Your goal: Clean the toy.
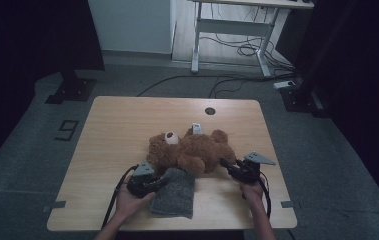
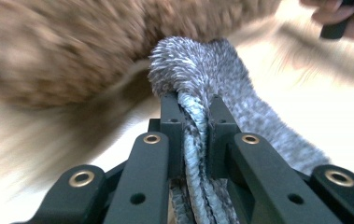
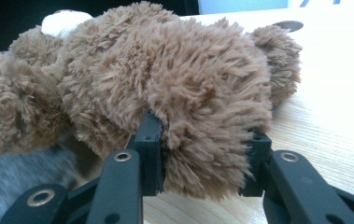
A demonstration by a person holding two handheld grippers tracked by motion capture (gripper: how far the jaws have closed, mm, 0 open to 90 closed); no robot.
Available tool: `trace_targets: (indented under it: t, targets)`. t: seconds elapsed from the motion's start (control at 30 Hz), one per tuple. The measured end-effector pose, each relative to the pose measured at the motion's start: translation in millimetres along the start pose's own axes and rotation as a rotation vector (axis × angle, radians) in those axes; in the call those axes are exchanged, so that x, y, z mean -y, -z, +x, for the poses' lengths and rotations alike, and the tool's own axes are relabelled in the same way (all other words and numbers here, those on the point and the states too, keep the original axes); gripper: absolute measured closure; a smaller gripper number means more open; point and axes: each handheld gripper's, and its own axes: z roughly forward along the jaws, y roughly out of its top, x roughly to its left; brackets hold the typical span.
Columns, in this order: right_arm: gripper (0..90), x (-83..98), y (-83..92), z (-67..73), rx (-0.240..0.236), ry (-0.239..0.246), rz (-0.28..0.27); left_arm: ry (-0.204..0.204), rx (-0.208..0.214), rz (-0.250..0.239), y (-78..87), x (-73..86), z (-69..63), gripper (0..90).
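- Brown teddy bear point(image 1: 192, 150) lies on its side near the middle of the wooden table point(image 1: 117, 125), head toward the left of the high view, white muzzle up.
- Small white tag point(image 1: 195, 129) sits just behind the bear, touching it or nearly so; cannot tell which.
- Grey knitted cloth point(image 1: 174, 192) lies on the near part of the table, its far edge against the bear's belly.
- Left gripper point(image 1: 158, 181), in the person's left hand point(image 1: 129, 202): jaws clamped tight on a bunched fold of the grey cloth. Left gripper view shows the fold point(image 2: 195, 116) pinched between both pads, rising above the tips; bear fur blurred behind it.
- Right gripper point(image 1: 225, 164), in the right hand point(image 1: 252, 192): jaws closed around a plush limb of the bear at its right end. Right gripper view shows both pads pressed into the fur point(image 3: 207, 154), limb bulging between them, resting low over the table.
- Round hole point(image 1: 210, 111) in the tabletop near the far edge, well apart from the bear.
- Cables trail from both grippers toward the person.
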Motion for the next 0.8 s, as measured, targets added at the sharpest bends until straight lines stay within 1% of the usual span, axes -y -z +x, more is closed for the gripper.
trace_targets:
  t: [0.03, 0.13, 0.17, 0.2, 0.23, 0.27, 0.37, 0.4, 0.43, 0.47, 0.5, 0.63, 0.7, 0.73, 0.77, 0.8]
  targets:
    - [61.5, 0.0, 0.0, -0.1, -0.001, 0.0, 0.001, 0.016, 0.001, -0.032, 13.5, -1.2, 4.5, 80.2]
    - [61.5, 0.4, -0.4, -0.3, -0.002, -0.001, 0.002, 0.041, 0.004, -0.085, 34.7, -2.4, 12.8, 80.2]
    - [61.5, 0.5, -0.5, -0.2, -0.002, -0.003, 0.001, 0.045, -0.002, -0.101, 41.1, -2.7, 15.1, 80.3]
    - [61.5, 0.5, -0.5, -0.2, -0.002, -0.003, 0.001, 0.045, -0.002, -0.101, 41.1, -2.7, 15.1, 80.3]
    - [61.5, 0.6, -0.6, -0.2, -0.002, -0.003, 0.002, 0.05, -0.01, -0.117, 47.1, -2.9, 17.2, 80.3]
    - [61.5, 0.7, -0.6, -0.1, -0.003, -0.003, 0.003, 0.061, -0.016, -0.146, 57.6, -3.2, 21.2, 80.3]
    - [61.8, 0.9, -0.4, 0.0, -0.006, -0.003, 0.006, 0.074, -0.024, -0.181, 69.5, -3.7, 25.8, 80.2]
    - [61.8, 0.9, -0.4, 0.0, -0.006, -0.003, 0.006, 0.074, -0.024, -0.181, 69.5, -3.7, 25.8, 80.2]
    - [62.0, 1.2, -0.2, -0.1, -0.009, -0.001, 0.009, 0.082, -0.024, -0.201, 75.1, -4.2, 27.9, 80.3]
    - [62.0, 1.5, -0.1, -0.2, -0.01, -0.001, 0.01, 0.082, -0.024, -0.201, 75.1, -4.2, 27.9, 80.3]
    - [62.0, 1.7, -0.1, -0.3, -0.011, -0.001, 0.01, 0.09, -0.019, -0.223, 79.4, -5.6, 28.6, 80.3]
    - [62.0, 1.7, 0.2, -0.1, -0.011, 0.001, 0.011, 0.082, -0.024, -0.243, 82.5, -10.8, 26.8, 80.3]
    - [62.1, 1.5, 0.3, -0.1, -0.012, 0.001, 0.012, 0.072, -0.026, -0.251, 82.5, -17.4, 25.4, 80.2]
    - [62.1, 1.5, 0.2, -0.2, -0.013, 0.0, 0.012, 0.066, -0.024, -0.266, 81.1, -26.6, 24.0, 80.2]
    - [62.2, 1.5, 0.2, -0.4, -0.014, 0.0, 0.013, 0.062, -0.02, -0.276, 79.5, -32.0, 23.5, 80.2]
    - [62.2, 1.5, 0.2, -0.4, -0.014, 0.0, 0.013, 0.062, -0.02, -0.276, 79.5, -32.0, 23.5, 80.2]
